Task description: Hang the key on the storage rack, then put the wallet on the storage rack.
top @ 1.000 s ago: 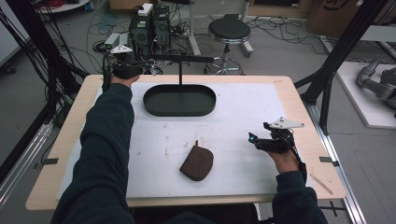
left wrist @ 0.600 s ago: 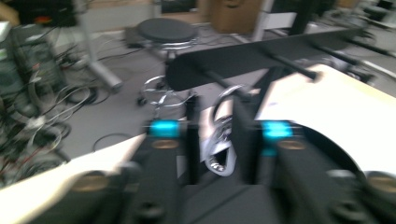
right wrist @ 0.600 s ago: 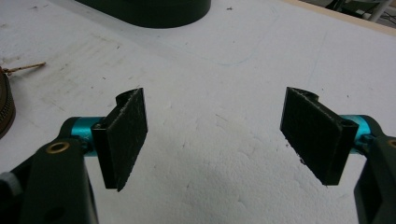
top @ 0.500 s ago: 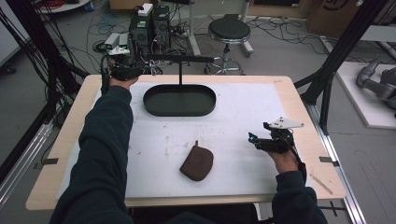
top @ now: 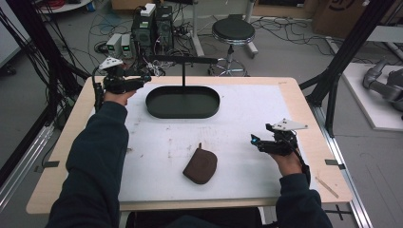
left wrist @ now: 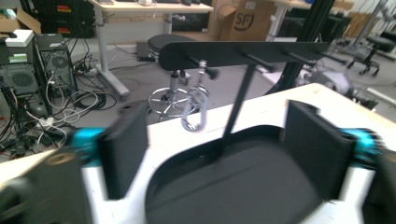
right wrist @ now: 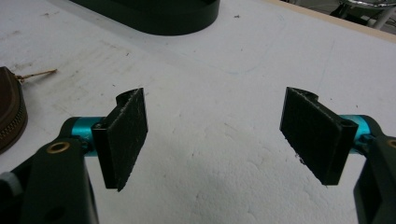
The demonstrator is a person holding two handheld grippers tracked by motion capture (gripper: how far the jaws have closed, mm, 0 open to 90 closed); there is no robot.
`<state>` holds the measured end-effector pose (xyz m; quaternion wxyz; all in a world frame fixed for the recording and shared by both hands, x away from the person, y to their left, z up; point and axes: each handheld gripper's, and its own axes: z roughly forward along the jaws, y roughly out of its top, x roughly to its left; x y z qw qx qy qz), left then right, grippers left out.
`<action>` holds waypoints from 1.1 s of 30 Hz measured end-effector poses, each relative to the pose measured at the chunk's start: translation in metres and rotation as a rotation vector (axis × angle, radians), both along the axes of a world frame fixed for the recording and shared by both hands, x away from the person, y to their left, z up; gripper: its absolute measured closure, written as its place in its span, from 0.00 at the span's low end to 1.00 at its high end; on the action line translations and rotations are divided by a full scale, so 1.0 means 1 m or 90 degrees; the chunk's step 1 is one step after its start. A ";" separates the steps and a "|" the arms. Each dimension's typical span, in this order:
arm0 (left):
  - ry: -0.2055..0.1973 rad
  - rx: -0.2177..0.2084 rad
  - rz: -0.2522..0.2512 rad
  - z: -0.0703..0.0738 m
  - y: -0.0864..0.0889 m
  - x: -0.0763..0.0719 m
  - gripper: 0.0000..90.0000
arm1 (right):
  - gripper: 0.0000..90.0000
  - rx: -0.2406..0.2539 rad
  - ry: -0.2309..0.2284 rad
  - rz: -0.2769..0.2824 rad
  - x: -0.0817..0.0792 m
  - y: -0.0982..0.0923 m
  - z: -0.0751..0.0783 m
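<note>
A: Hanging from a peg of the black metal hook rack (left wrist: 243,49), a silver metal carabiner (left wrist: 196,109) shows in the left gripper view, dangling above the near rim of the black oval tray-shaped base (top: 183,101) from which the rack's post rises.

B: And the left gripper (top: 142,80)?

A: Its 2 jaws have just been opening and now stand spread wide, with nothing between them. In its own view the carabiner sits beyond the pads, clear of both. From the high view, the gripper is at the far left of the table, just beside the left end of the rack.

B: The right gripper (top: 256,141)?

A: Spread too, its 2 black jaws well apart over bare white foam, gripping nothing. It is held near the table's right edge, well apart from the rack.

B: What else lies on the table?

A: A brown zippered leather pouch (top: 200,166) rests on the white foam mat (top: 247,109) near the front edge, between the 2 arms and nearer the right gripper. The right gripper view catches its edge and zip at the left (right wrist: 11,114). The mat covers most of the light wooden table (top: 309,114).
</note>
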<state>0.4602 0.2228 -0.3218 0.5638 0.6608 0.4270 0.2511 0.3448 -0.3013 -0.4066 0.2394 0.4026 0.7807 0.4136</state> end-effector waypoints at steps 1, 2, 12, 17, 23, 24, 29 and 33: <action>-0.002 0.007 -0.004 -0.001 0.000 -0.006 0.22 | 0.26 -0.003 -0.004 0.002 0.001 0.001 0.000; -0.006 0.007 -0.009 -0.002 0.001 -0.012 0.22 | 0.26 -0.002 -0.002 0.003 0.001 0.003 0.000; -0.031 0.018 -0.029 -0.020 0.003 -0.063 0.22 | 0.26 -0.007 -0.002 0.021 -0.002 0.013 0.002; -0.032 0.023 -0.038 -0.031 0.001 -0.083 0.22 | 0.25 -0.001 -0.002 0.029 -0.005 0.016 0.003; -0.003 0.011 -0.059 -0.052 0.004 -0.095 0.22 | 0.25 -0.002 0.003 0.012 -0.007 0.019 0.006; 0.001 0.009 -0.059 -0.055 0.005 -0.096 0.22 | 0.25 -0.001 0.002 0.014 -0.007 0.020 0.006; -0.002 0.003 -0.056 -0.064 0.011 -0.105 0.22 | 0.24 -0.001 0.010 0.034 -0.008 0.033 0.004; -0.004 -0.002 -0.051 -0.073 0.016 -0.114 0.23 | 0.24 -0.006 0.014 0.057 -0.009 0.043 0.004</action>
